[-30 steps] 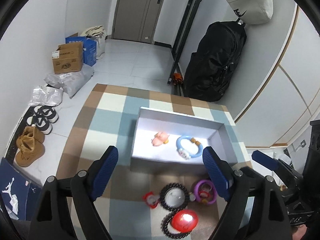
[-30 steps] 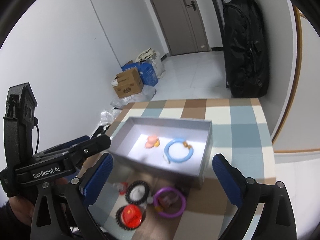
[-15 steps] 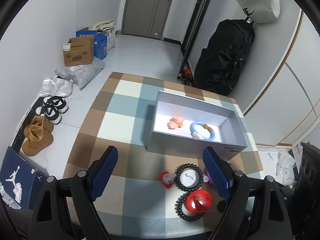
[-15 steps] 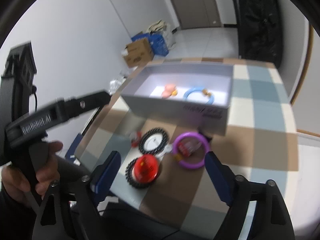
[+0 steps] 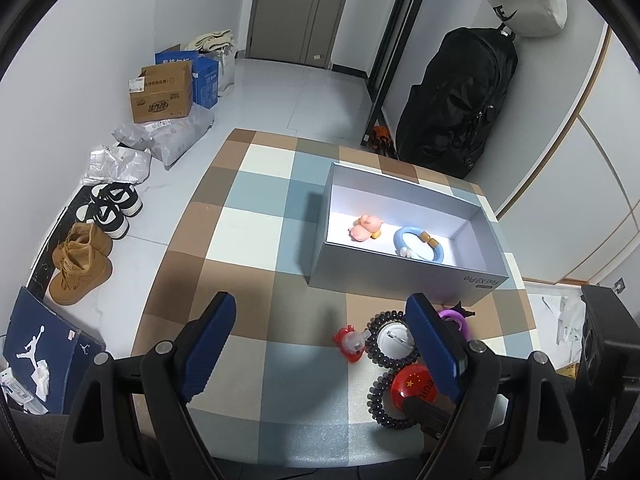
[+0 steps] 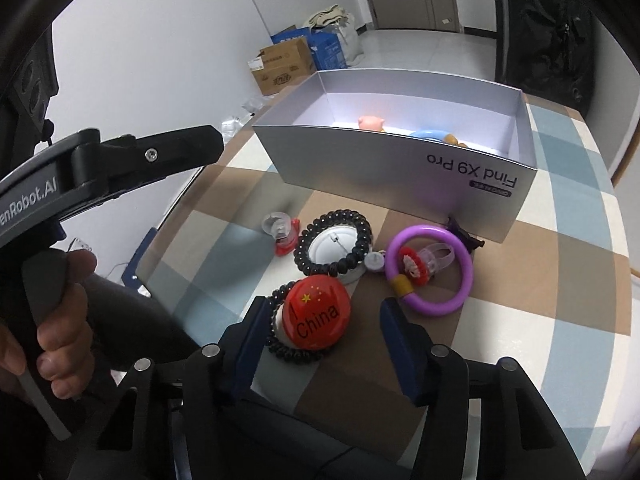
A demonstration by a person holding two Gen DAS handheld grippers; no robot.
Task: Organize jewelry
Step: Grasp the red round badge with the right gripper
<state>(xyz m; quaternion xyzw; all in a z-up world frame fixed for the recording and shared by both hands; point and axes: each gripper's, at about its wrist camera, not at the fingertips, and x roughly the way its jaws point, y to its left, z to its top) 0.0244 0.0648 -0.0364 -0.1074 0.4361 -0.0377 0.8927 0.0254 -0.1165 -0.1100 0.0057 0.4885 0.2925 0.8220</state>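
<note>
checkered table (image 6: 560, 280), right gripper (image 6: 324, 344) closing around red badge (image 6: 316, 312)

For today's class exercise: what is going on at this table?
A person with a gripper in each hand is sorting trinkets into a grey box. The right gripper has its jaws closing around the red badge, not yet pressing it. The left gripper hangs open, holding nothing. A pink charm and blue bracelet lie in the box.

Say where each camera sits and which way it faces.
Left wrist: above the checked table, looking down and across it at the grey box; the open left gripper shows.
Right wrist: low at the near edge, over the red badge; the closing right gripper straddles it.
Shared: box, purple ring, badge.
</note>
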